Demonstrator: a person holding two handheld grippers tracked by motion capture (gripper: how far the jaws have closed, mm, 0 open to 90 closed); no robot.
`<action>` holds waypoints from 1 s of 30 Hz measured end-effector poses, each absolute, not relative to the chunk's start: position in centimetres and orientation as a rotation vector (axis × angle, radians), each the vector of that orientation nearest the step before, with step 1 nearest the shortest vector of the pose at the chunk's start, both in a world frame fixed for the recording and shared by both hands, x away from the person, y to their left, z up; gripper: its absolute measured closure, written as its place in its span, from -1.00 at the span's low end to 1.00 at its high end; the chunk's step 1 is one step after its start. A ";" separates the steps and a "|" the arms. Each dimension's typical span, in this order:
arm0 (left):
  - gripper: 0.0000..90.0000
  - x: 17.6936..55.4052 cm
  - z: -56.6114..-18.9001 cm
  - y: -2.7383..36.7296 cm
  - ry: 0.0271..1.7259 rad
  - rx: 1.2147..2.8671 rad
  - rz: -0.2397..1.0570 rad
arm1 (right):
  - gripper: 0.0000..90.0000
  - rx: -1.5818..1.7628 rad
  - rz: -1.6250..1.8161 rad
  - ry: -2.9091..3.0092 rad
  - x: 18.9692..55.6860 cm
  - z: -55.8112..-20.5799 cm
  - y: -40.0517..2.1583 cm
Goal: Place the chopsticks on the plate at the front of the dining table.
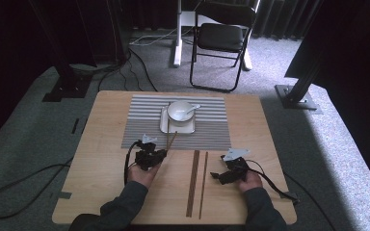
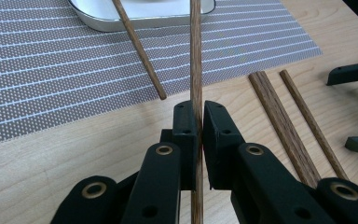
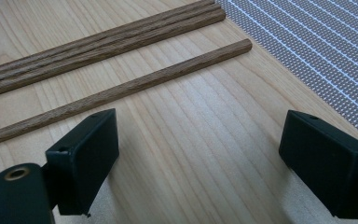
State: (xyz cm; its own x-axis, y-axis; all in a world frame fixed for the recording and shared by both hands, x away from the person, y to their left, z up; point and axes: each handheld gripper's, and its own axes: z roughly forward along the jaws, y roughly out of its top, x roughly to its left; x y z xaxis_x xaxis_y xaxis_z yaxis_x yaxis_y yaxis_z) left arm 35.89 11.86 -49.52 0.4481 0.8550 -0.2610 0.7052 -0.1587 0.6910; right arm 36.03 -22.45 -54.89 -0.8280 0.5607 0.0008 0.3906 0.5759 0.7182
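Both grippers, the left gripper and the right gripper, are matt black with blocky rectangular pads, brass-ringed holes and small screw recesses. Each carries a grey three-cornered plate and trails a black cable. The sleeves are dark grey-green.

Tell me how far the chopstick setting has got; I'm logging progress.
Done: one chopstick leans on the tray. In hand: the left gripper is shut on a second chopstick, pointed at the tray. Left: three chopsticks on the table; the right gripper is open.
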 end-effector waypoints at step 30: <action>0.87 36.8 -49.4 13.1 1.360 1.869 0.230 | -0.75 0.791 1.093 2.581 36.0 -54.9 -22.5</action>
